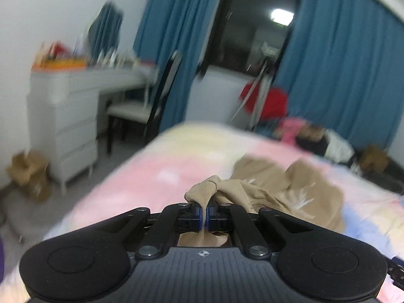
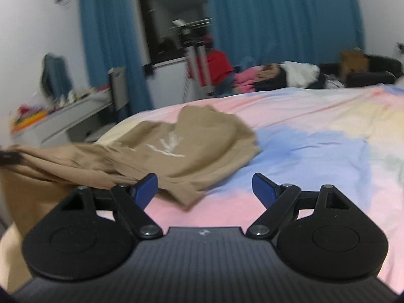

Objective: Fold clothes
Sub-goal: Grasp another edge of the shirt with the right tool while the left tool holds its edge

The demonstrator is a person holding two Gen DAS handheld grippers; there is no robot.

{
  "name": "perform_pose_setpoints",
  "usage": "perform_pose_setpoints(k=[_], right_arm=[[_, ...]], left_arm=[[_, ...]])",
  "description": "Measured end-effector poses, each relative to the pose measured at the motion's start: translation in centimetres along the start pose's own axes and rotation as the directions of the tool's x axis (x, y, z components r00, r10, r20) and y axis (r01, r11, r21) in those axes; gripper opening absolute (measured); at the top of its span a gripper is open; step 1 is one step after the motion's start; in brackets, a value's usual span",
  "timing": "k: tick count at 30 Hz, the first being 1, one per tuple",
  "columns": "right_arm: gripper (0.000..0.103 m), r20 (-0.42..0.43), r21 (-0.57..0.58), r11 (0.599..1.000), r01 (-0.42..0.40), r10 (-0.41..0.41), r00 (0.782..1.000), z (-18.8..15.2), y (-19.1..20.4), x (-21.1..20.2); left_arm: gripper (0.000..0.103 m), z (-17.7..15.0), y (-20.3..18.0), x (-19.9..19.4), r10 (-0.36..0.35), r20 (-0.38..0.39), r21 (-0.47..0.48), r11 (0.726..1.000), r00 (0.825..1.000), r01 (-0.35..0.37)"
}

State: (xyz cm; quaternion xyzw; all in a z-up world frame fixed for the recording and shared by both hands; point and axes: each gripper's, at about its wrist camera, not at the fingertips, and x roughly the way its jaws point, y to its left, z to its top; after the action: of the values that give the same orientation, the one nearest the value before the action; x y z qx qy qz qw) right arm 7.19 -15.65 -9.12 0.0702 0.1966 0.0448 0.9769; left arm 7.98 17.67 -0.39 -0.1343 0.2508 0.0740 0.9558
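Observation:
A tan sweatshirt [image 1: 285,192] with a white print lies crumpled on the pastel bedsheet [image 1: 156,174]. My left gripper [image 1: 204,212] is shut on a ribbed edge of the sweatshirt and holds it lifted off the bed. In the right wrist view the tan sweatshirt [image 2: 181,144] stretches from the left edge across the bedsheet [image 2: 315,139]. My right gripper [image 2: 204,185] is open and empty just above the sheet, beside the garment's near hem.
A white dresser [image 1: 63,116] and a chair [image 1: 149,101] stand left of the bed. Blue curtains [image 1: 341,63] frame a dark window. A pile of clothes [image 2: 285,75] and a cardboard box [image 2: 353,61] lie at the bed's far side.

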Motion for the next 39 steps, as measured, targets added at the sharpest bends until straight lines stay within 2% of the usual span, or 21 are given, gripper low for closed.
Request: perform_pose_setpoints(k=[3, 7, 9, 12, 14, 15, 16, 18, 20, 24, 30, 34, 37, 39], right_arm=[[0.083, -0.028, -0.082, 0.997, 0.001, -0.003, 1.0, -0.6, 1.9, 1.4], [0.083, -0.115, -0.151, 0.989, -0.001, -0.017, 0.993, -1.0, 3.3, 6.0], [0.074, -0.144, -0.174, 0.985, -0.002, -0.024, 0.989, -1.0, 3.8, 8.3], [0.072, -0.155, -0.214, 0.977, 0.02, -0.054, 0.986, -1.9, 4.5, 11.2], [0.07, -0.14, -0.204, 0.979, 0.027, -0.057, 0.989, -1.5, 4.2, 11.6], [0.056, -0.132, -0.196, 0.98, 0.031, -0.057, 0.99, -1.2, 4.0, 11.7], [0.049, -0.123, -0.189, 0.981, 0.034, -0.058, 0.991, -1.0, 3.8, 11.8], [0.023, -0.106, -0.174, 0.984, 0.04, -0.06, 0.993, -0.5, 3.5, 12.0], [0.015, -0.09, -0.16, 0.986, 0.046, -0.061, 0.994, 0.0, 3.1, 12.2], [0.013, -0.056, -0.129, 0.99, 0.058, -0.065, 0.996, 0.9, 2.3, 12.6], [0.012, 0.015, -0.001, 1.0, -0.026, 0.026, 1.0, 3.9, 0.7, 9.5], [0.012, 0.045, 0.05, 0.996, -0.081, 0.078, 0.996, 4.8, -0.4, 7.6], [0.012, 0.023, 0.094, 0.982, -0.166, 0.164, 0.986, 5.3, -1.3, 7.3], [0.012, 0.017, 0.136, 0.971, -0.194, 0.193, 0.981, 5.6, -2.1, 7.3]], left_arm=[[0.003, 0.3, 1.5, 0.6, 0.0, -0.03, -0.048, 0.999, 1.0, -0.002], [0.003, 0.4, 2.8, 1.2, 0.024, -0.03, -0.07, 0.997, 0.999, -0.026], [0.003, -0.2, 3.0, 1.3, 0.031, -0.041, -0.085, 0.996, 0.999, -0.034], [0.003, -1.6, 2.0, 1.5, 0.049, -0.047, -0.081, 0.995, 0.998, -0.053], [0.003, -1.7, 1.6, 2.3, 0.061, -0.042, -0.077, 0.995, 0.997, -0.064], [0.003, -1.7, 1.3, 2.9, 0.07, -0.042, -0.073, 0.995, 0.997, -0.073], [0.003, -1.7, 1.4, 3.3, 0.076, -0.045, -0.073, 0.994, 0.996, -0.079], [0.003, -1.9, 1.5, 4.1, 0.085, -0.052, -0.079, 0.993, 0.995, -0.089], [0.003, -1.8, 1.6, 5.0, 0.092, -0.063, -0.086, 0.992, 0.994, -0.098], [0.004, -1.9, 0.5, 5.4, 0.106, -0.031, -0.018, 0.994, 0.994, -0.106], [0.005, -3.2, -1.7, 3.4, 0.072, -0.003, 0.142, 0.987, 0.997, -0.07], [0.015, -4.3, -3.4, 2.2, 0.058, -0.026, 0.234, 0.971, 0.998, -0.05], [0.036, -5.3, -4.7, 1.7, 0.059, -0.059, 0.289, 0.957, 0.997, -0.04], [0.054, -6.3, -5.6, 1.8, 0.073, -0.073, 0.334, 0.941, 0.995, -0.044]])
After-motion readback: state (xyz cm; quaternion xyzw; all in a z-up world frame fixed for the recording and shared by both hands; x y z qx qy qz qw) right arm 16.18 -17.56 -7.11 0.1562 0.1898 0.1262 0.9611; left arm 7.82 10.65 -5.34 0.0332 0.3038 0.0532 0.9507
